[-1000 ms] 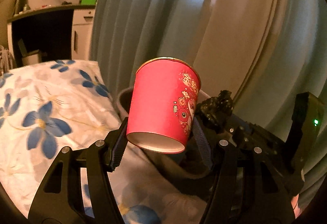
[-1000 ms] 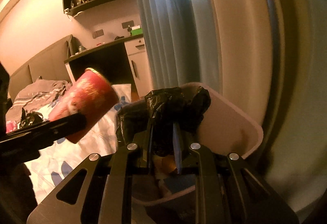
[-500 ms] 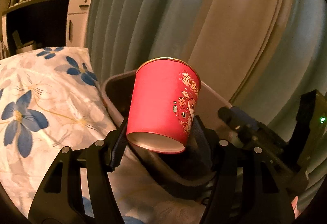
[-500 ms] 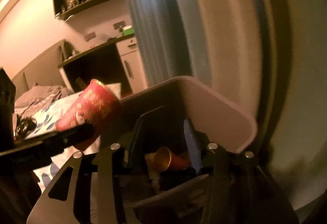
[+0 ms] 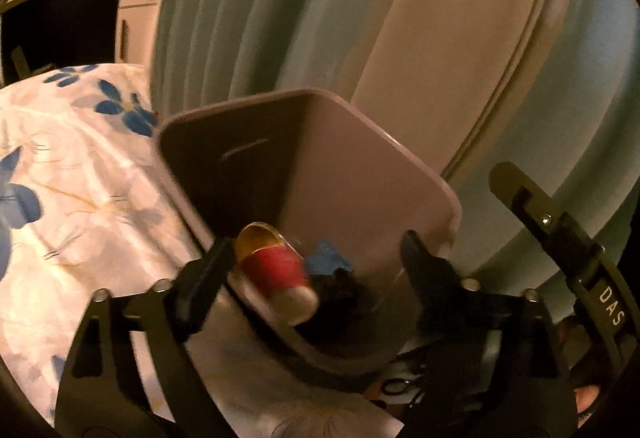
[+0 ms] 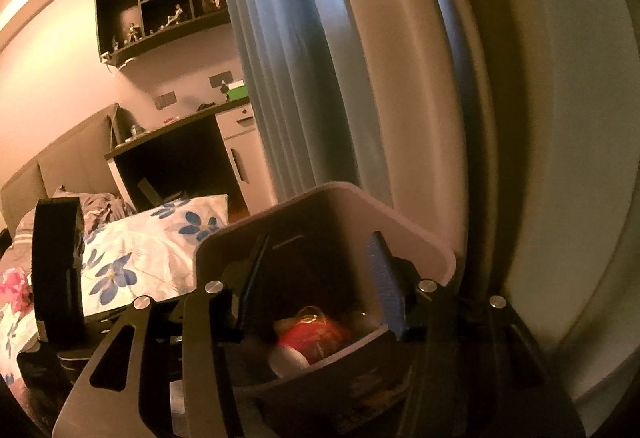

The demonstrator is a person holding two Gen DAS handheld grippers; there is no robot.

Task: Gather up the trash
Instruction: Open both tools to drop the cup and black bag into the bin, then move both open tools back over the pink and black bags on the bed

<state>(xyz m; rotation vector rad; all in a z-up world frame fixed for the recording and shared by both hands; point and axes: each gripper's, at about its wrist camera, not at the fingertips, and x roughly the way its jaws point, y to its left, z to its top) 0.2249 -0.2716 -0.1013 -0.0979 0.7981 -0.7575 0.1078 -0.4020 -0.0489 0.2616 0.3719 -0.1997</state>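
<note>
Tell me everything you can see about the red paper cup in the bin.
The red paper cup lies on its side inside the pinkish-grey bin, near the bin's lower wall. It looks like thin paper: red outside, with a gold rim around its open mouth, which faces up and away, and a pale base toward the camera. The right wrist view shows printed decoration on its side. It rests among dark trash beside a blue scrap. Neither gripper touches it.

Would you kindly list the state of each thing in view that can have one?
red paper cup: released, on its side in the bin.
trash bin: open, tilted, trash inside.
left tongs: jaws opening, gripping nothing.
right tongs: jaws opening, gripping nothing.
curtain: drawn.
</note>
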